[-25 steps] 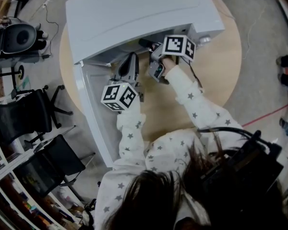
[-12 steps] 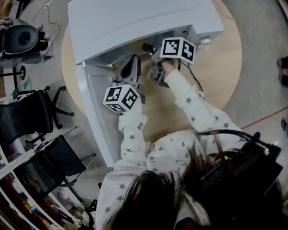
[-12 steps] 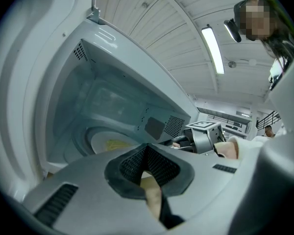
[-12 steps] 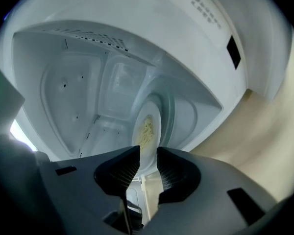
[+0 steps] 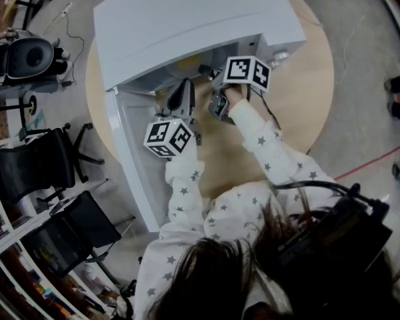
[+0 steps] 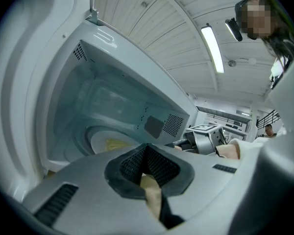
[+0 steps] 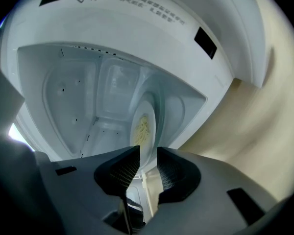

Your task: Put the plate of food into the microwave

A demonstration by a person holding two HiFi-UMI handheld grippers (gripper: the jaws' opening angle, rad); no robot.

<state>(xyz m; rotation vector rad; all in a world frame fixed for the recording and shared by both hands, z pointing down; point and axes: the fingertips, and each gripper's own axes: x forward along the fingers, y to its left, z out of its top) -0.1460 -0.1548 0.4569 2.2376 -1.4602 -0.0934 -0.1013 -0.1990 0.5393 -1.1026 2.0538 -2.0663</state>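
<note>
The white microwave (image 5: 187, 19) stands on a round wooden table (image 5: 300, 99), its door (image 5: 130, 159) swung open to the left. Inside lies the white plate (image 7: 143, 124) of yellow food, also seen in the left gripper view as the plate (image 6: 108, 142) flat on the turntable. My right gripper (image 7: 146, 158) reaches into the opening and is shut on the plate's near rim; from the head it is the right gripper (image 5: 202, 68). The left gripper (image 6: 146, 148) is shut with nothing in it, and hovers as the left gripper (image 5: 185, 85) at the mouth beside the door.
Black office chairs (image 5: 47, 165) and shelving stand to the left of the table. A dark device (image 5: 27, 53) sits on the floor at upper left. A red cable (image 5: 373, 160) runs over the floor at right.
Both grippers have barely shifted; the right one has edged slightly left at the microwave mouth. The plate stays inside.
</note>
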